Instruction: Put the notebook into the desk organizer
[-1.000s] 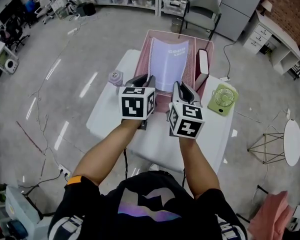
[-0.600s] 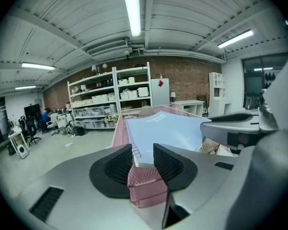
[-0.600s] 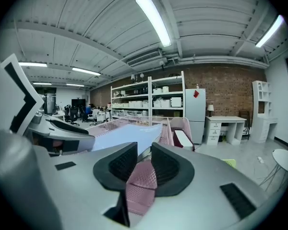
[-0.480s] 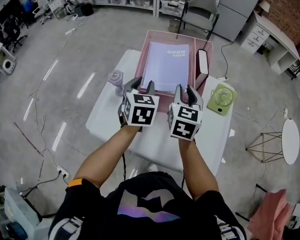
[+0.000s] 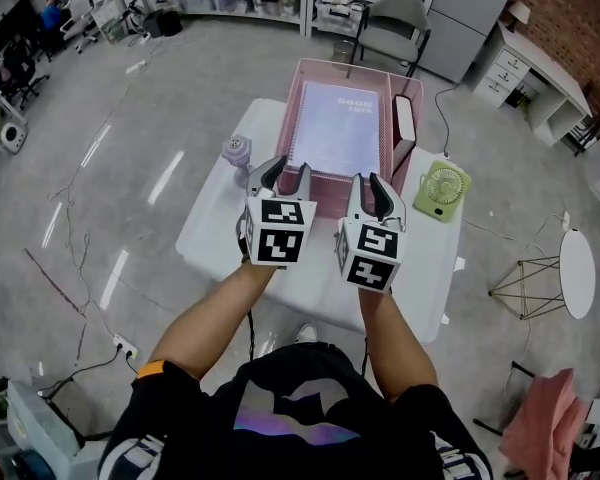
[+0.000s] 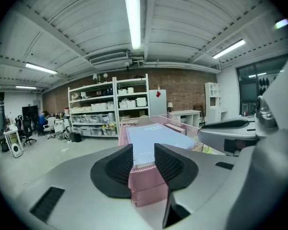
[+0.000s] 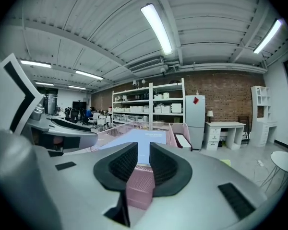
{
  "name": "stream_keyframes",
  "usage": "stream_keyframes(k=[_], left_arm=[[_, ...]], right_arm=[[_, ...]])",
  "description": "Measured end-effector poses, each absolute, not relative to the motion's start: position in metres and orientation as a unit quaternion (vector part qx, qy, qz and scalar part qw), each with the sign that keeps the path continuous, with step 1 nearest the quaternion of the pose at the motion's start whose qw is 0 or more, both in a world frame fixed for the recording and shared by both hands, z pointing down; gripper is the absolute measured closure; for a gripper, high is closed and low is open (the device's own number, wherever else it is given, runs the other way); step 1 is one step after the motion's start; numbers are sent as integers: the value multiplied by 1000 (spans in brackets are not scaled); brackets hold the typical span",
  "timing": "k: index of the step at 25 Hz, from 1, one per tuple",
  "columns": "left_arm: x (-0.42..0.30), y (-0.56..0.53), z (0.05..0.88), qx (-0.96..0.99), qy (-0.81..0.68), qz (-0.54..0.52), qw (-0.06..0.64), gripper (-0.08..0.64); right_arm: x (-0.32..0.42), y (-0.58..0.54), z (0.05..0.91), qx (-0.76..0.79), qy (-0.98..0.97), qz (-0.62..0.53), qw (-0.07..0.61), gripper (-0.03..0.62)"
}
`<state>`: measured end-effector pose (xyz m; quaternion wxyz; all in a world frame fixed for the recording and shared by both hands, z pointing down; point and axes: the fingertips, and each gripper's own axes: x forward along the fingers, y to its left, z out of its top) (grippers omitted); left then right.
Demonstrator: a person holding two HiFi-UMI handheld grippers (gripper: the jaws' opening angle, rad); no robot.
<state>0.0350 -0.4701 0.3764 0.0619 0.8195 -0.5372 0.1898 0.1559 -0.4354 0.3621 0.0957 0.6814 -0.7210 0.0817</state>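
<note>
The pale blue spiral notebook (image 5: 340, 128) lies flat in the wide compartment of the pink mesh desk organizer (image 5: 320, 184). Both grippers hover side by side just in front of the organizer, apart from it. My left gripper (image 5: 288, 173) is open, its jaws having just opened further, with nothing between the pads. My right gripper (image 5: 368, 183) is open too, having just opened, and holds nothing. In the left gripper view the notebook (image 6: 156, 135) and organizer (image 6: 146, 190) show through the gap of the left gripper (image 6: 144, 164). The right gripper view shows the notebook (image 7: 146, 140) beyond the right gripper (image 7: 138, 164).
The organizer stands at the far edge of a white table (image 5: 300, 268). A white book (image 5: 404, 120) stands in the organizer's narrow right compartment. A green fan (image 5: 442, 190) lies to its right, a small purple object (image 5: 235, 151) to its left. A chair (image 5: 398, 18) stands behind.
The notebook, held upright between both grippers a second ago, now lies flat in the organizer. Both grippers let go, opened and drew back toward me.
</note>
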Motion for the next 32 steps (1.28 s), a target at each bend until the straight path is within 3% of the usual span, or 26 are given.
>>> stream_keyframes(k=[13,32], left_arm=[[-20,-374,363,837,-525,136,74,539],[-88,-183,376,862,-490,114,61,552]], right_arm=[[98,-348,359,659,-743,87,74,568],[20,-161,376,626,-770,104,61,574]])
